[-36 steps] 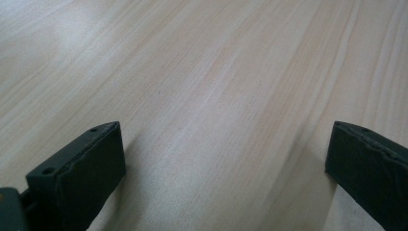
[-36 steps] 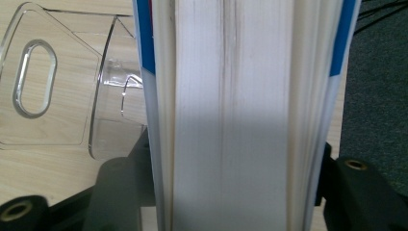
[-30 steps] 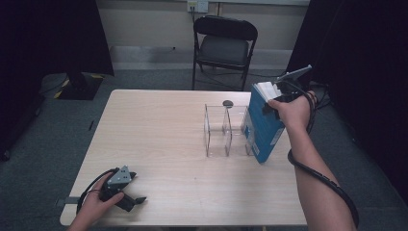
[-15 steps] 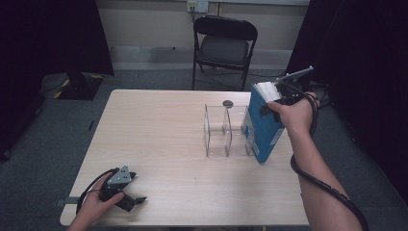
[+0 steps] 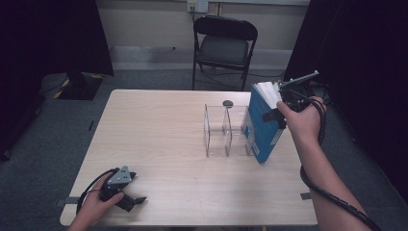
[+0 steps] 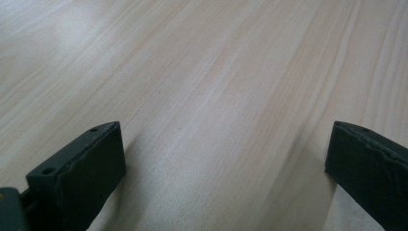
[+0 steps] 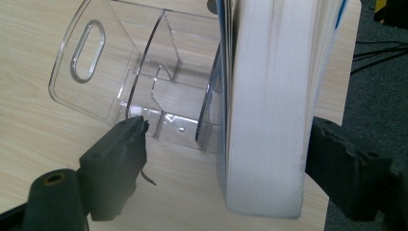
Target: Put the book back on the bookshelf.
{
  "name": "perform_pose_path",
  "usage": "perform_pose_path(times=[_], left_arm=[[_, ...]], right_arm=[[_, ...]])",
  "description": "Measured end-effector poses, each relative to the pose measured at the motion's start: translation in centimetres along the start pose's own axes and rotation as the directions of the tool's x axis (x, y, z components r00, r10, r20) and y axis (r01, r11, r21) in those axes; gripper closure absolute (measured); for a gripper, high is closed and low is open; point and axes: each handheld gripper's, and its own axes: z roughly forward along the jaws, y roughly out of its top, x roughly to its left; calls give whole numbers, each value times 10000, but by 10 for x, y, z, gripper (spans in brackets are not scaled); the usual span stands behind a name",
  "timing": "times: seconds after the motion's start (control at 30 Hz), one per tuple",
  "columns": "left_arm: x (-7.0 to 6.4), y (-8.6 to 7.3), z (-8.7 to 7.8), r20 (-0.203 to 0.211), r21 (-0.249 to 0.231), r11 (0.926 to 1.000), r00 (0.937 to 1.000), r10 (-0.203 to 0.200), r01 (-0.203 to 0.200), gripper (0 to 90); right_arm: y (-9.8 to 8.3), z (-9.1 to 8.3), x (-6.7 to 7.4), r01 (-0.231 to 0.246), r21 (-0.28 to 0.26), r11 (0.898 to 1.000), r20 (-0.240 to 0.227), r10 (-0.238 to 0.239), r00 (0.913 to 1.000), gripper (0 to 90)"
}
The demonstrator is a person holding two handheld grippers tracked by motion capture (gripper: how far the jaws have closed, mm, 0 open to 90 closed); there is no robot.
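Two grippers were in use at a pale wooden counter [image 5: 163, 144], with a clear acrylic divided rack [image 5: 226, 130] as the landmark. A thick blue-covered book [image 5: 262, 127] stood upright on the counter, touching the rack's right-hand end, its white page edges turned up and toward the right gripper [image 5: 281, 108]. From the right gripper's own camera, the book [image 7: 264, 106] stood between the two black fingers [image 7: 115, 163]; the left one stood clear of the cover, the right one lay close beside the page block, and contact there could not be told. Those fingers had just been opening and were spread wide, no longer clamping the book. The person's right hand [image 5: 300, 120] held that gripper just right of the rack. The left gripper [image 5: 122, 190] rested on the counter well apart from the rack, near the front left corner, its fingers [image 6: 82, 168] wide apart over bare wood. Beyond the rack, a black folding chair [image 5: 223, 45] stood behind the counter.
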Motion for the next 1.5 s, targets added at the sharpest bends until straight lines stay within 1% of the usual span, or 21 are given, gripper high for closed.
perform_pose_path(times=[0.17,0.2,0.27,0.37,0.4,0.5,0.6,0.63,0.73,0.83,0.97,1.03,1.13,1.17,1.2,1.27,1.3,1.33,1.37,1.43,1.5], left_arm=[[0,0,0,6,-2,10000,10000,-7,7,0],[0,0,0,5,-3,10000,10000,-4,4,0],[0,0,0,4,-1,10000,10000,-5,5,0],[0,0,0,8,1,10000,10000,-9,9,0],[0,0,0,7,-1,10000,10000,-5,5,0],[0,0,0,5,-1,10000,10000,-6,6,0],[0,0,0,14,40,10000,10000,51,-51,0],[0,0,0,4,-6,10000,10000,-9,9,0],[0,0,0,0,-2,10000,10000,1,-1,0],[0,0,0,0,-1,10000,10000,2,-2,0],[0,0,0,2,1,10000,10000,-2,2,0],[0,0,0,5,-12,10000,10000,1,-1,0],[0,0,0,4,-11,10000,10000,5,-5,0],[0,0,0,4,-11,10000,10000,5,-5,0],[0,-1,1,5,-119,9999,10000,-21,21,0],[0,0,1,5,-115,9999,10000,-20,20,0],[0,-1,1,-16,-160,9999,10000,-32,31,0],[0,-1,1,-13,-158,9999,10000,-34,34,0],[0,-1,1,-13,-157,9999,10000,-31,31,0],[0,-1,1,-17,-162,9999,10000,-26,25,0],[0,-1,1,-18,-163,9999,10000,-30,30,0]], right_arm=[[-6,-3,2,93,65,9999,14,-93,10000,166],[-10,-4,3,53,-94,9999,16,-52,10000,168],[-13,-7,3,128,-4,9999,79,-128,9999,173],[-16,-9,3,113,-65,9999,-34,-114,9999,169],[-19,-11,4,225,11,9997,49,-225,9997,175],[-22,-12,5,243,3,9997,80,-243,9997,184],[-30,-14,5,293,41,9996,-5,-293,9996,181],[-32,-14,4,301,59,9995,-21,-301,9995,182],[-37,-14,4,336,95,9994,-121,-335,9994,177],[-44,-13,5,472,122,9988,-195,-470,9987,171],[-51,-10,6,365,-61,9993,-443,-367,9983,174],[-55,-7,9,375,-28,9993,-492,-376,9981,174],[-61,-2,14,535,-3,9986,-490,-535,9974,174],[-61,-2,14,535,-3,9986,-490,-535,9974,174],[-65,2,15,504,72,9987,-651,-498,9966,171],[-66,4,16,460,17,9989,-675,-458,9967,173],[-68,5,17,349,-77,9994,-624,-353,9974,180],[-69,7,19,425,-224,9988,-674,-439,9968,179],[-70,7,20,389,-176,9991,-751,-401,9964,178],[-71,10,23,400,-105,9991,-1112,-409,9930,169],[-74,14,25,478,-54,9988,-1128,-481,9925,173]])
